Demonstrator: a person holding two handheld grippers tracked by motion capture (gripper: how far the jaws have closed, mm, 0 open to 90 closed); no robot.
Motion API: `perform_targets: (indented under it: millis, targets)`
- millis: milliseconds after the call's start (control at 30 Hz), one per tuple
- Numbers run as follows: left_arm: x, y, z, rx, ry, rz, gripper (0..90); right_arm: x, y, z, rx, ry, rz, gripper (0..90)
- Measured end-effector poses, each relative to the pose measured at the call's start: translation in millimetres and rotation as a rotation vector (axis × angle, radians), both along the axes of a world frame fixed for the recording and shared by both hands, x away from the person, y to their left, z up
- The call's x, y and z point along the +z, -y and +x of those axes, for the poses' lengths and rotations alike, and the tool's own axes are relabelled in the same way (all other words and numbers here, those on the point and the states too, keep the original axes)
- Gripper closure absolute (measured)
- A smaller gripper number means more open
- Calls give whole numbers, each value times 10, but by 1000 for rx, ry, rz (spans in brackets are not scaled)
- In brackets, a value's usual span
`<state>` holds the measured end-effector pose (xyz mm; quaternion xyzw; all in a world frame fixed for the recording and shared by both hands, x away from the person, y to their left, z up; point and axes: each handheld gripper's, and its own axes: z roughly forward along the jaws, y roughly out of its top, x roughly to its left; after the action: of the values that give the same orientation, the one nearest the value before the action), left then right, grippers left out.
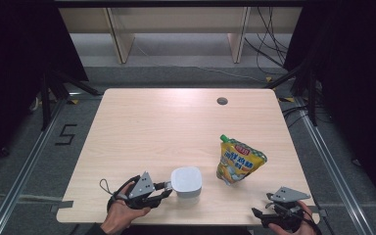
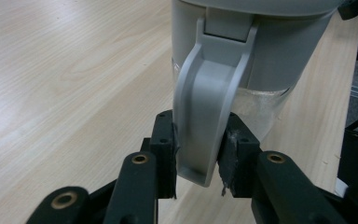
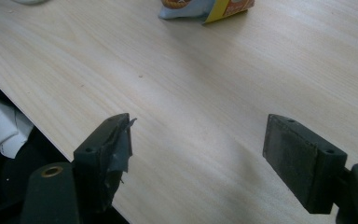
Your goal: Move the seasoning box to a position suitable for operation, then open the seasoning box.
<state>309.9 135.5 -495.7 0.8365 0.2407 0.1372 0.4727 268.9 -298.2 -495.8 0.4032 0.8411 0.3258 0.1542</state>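
Note:
A white lidded container with a clear lower body and a grey handle stands on the wooden table near its front edge. My left gripper is shut on that handle, its two black pads pressing the handle from both sides. A yellow spouted pouch with a green cap lies to the right of the container. My right gripper sits open at the front right corner of the table, nothing between its jaws; the pouch's bottom edge shows far ahead of it.
A round cable hole sits near the table's far edge. Black curtains and metal floor rails flank the table. Cables run across the floor at the back right. The table's front edge lies just under the right gripper.

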Motion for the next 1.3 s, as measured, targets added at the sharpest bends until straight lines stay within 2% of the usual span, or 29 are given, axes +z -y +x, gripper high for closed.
perform_targets:
  millis: [33,67,133,167,233,267,333,367,433,533,567,600,633,667,733,767,867,933,967,1033,1067,1100,1133,1167,1200,1233,1300]
  targets:
    - [1,6,-1,-6,-7,10,688,2,2,-4,-3,4,5,249]
    - [-9,29,-9,-7,-8,-8,688,-1,7,0,0,5,3,248]
    - [-13,49,-2,-20,-19,-3,688,-1,5,-5,-2,-2,5,248]
    - [-3,42,5,-14,-5,18,688,-3,-2,-11,0,-1,5,248]
    - [-9,58,25,-20,-19,0,688,-1,-2,-25,4,1,9,248]
    - [-6,59,31,-19,-23,5,688,-1,-2,-25,4,1,9,248]
    - [3,49,60,-25,-7,22,688,-3,11,-30,9,9,3,249]
    - [-1,59,52,-11,-31,10,688,3,11,-42,-2,-5,6,248]
    - [2,58,56,-18,-28,20,688,-3,23,-45,-1,3,5,248]
    - [-2,55,56,-15,-29,6,682,-6,24,-47,-3,10,5,248]
    - [-8,53,50,-6,-42,-1,667,-5,22,-48,-4,8,5,248]
    - [-8,53,50,-6,-42,-1,621,-5,22,-48,-4,8,5,248]
    - [-9,40,63,-21,-34,7,621,-5,19,-50,-6,2,8,248]
    - [-19,41,52,-12,-72,-5,574,-5,20,-48,-5,0,6,248]
    - [-20,6,55,-21,-65,8,494,-7,25,-47,-5,3,7,248]
    - [-25,0,39,-4,-75,-14,451,-2,31,-51,-12,-2,4,249]
    - [27,-70,32,-8,-80,-25,408,-9,33,-50,-13,-7,10,248]
    - [66,-107,18,-32,-97,-30,346,-5,31,-54,-5,-4,6,248]
    - [85,-126,10,-39,-93,-25,335,1,28,-59,-8,-9,9,248]
    - [104,-140,-16,-34,-96,-49,328,-3,26,-54,-8,-7,8,248]
    - [121,-153,-26,-38,-103,-50,328,-13,17,-64,-23,-23,17,248]
    - [138,-166,-20,-51,-84,-40,328,-13,17,-64,-23,-23,17,248]
    - [148,-160,-43,-35,-96,-51,330,-15,18,-65,-28,-21,21,248]
    - [157,-166,-43,-37,-90,-43,336,-9,33,-51,-14,-10,10,247]
    - [166,-154,-64,-32,-100,-63,343,-5,33,-52,-15,-5,9,247]
    - [184,-156,-73,-37,-93,-65,351,-6,16,-68,-30,-17,22,246]
    - [218,-157,-89,-36,-95,-82,391,-5,18,-57,-15,-3,11,246]
